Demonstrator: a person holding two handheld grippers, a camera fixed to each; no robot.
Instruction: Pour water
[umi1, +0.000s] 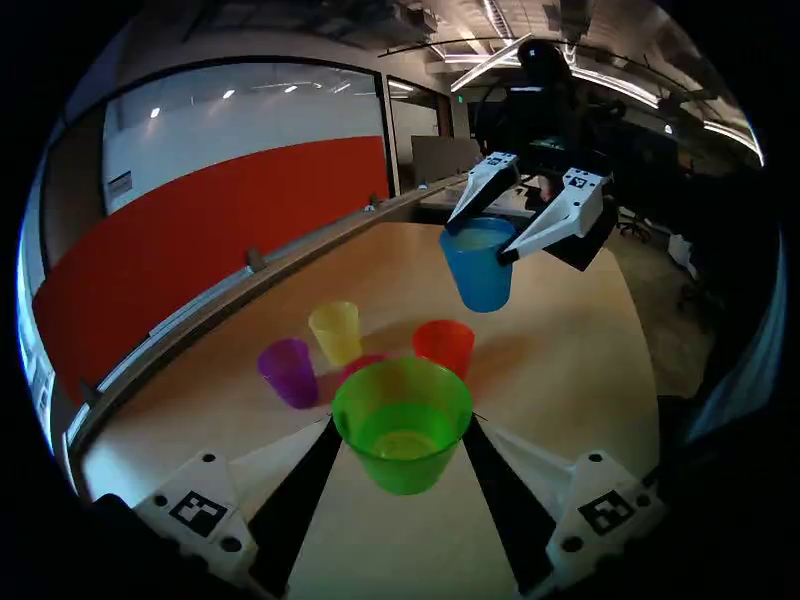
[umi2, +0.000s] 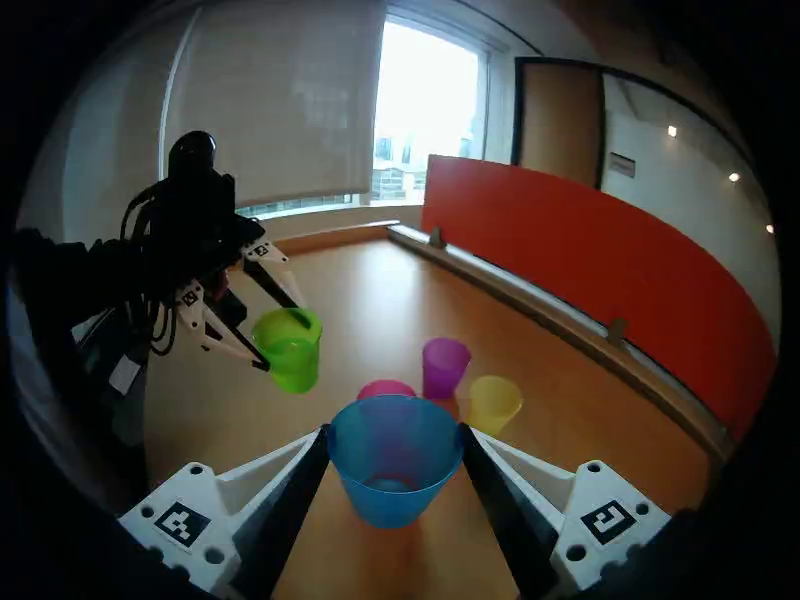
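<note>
Green cup (umi1: 403, 450) (maybe watered) upright in left claw (umi1: 403, 428).

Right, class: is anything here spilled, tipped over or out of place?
Nothing stands out. The purple cup, yellow cup and orange cup stand upright on the table, which looks dry; the green cup and blue cup are held mouth-up.

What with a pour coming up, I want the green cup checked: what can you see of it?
The green cup is translucent plastic, tapered, with an open rim facing up, about upright. The left gripper presses its sides with both fingers, holding it apparently above the wooden table. Whether it holds water is unclear.
</note>
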